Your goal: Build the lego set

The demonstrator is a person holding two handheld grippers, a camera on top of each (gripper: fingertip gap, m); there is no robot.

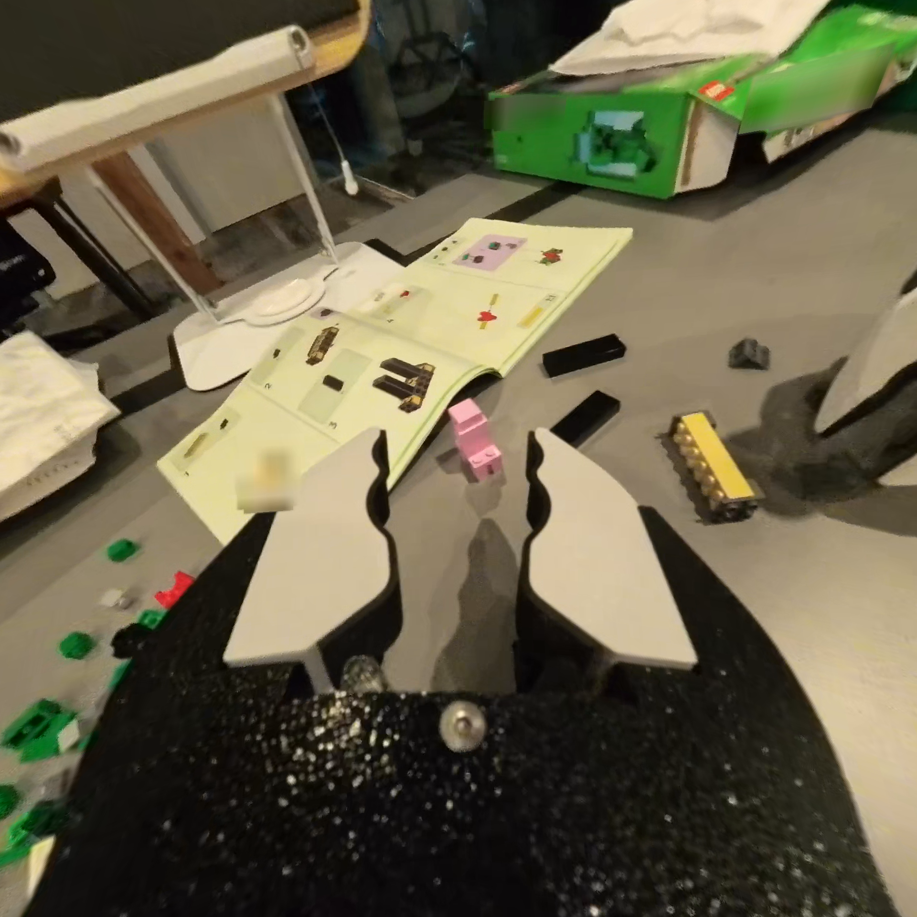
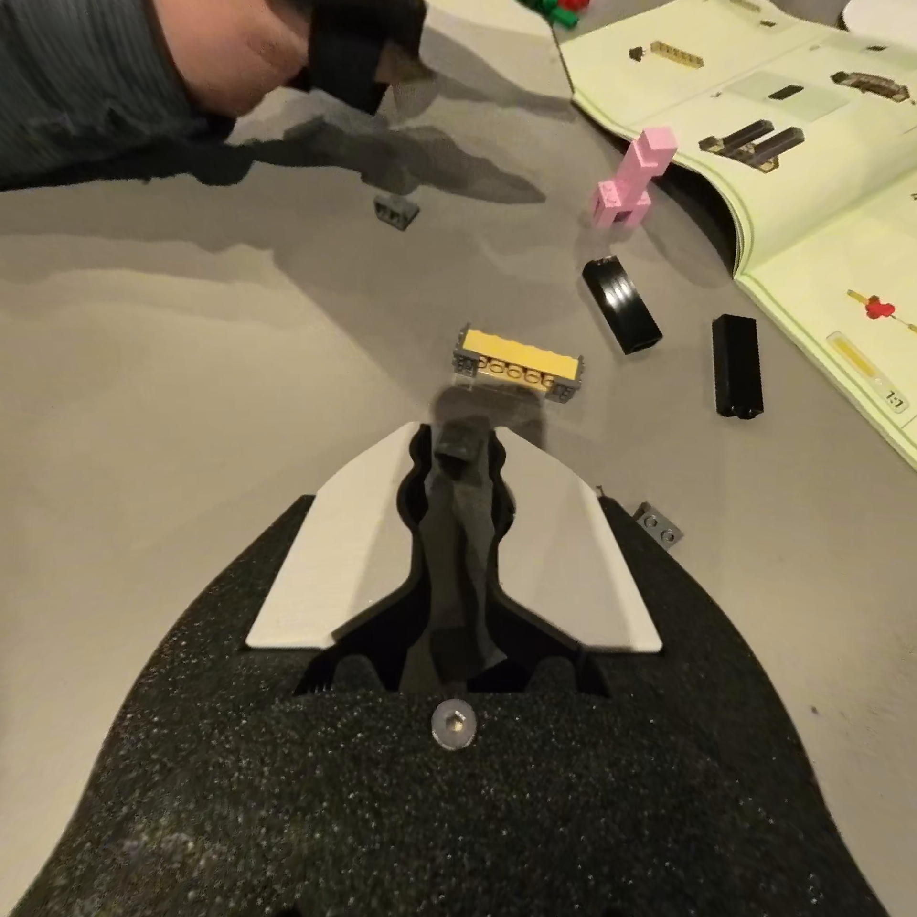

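My left gripper (image 1: pixel 456 441) is open and empty, just above the grey table, with a pink brick figure (image 1: pixel 471 426) right in front of its tips. My right gripper (image 2: pixel 455 436) is shut on a small dark grey piece (image 2: pixel 454 446), held just short of a yellow-topped tan brick assembly with grey ends (image 2: pixel 518 362). That assembly also shows in the left wrist view (image 1: pixel 709 461), next to the right gripper's white finger (image 1: pixel 883 387). Two black bricks (image 2: pixel 622 307) (image 2: pixel 737 367) lie to the right of it. The pink figure (image 2: pixel 630 183) stands by the booklet.
The open instruction booklet (image 1: pixel 397 337) lies behind the pieces. A green box (image 1: pixel 620 134) stands far right. A white lamp base (image 1: pixel 258 317) and white bags (image 1: pixel 39 412) are left. Loose green and red pieces (image 1: pixel 39 729) lie near left. A grey piece (image 2: pixel 397 211) and a grey plate (image 2: pixel 657 528) lie loose.
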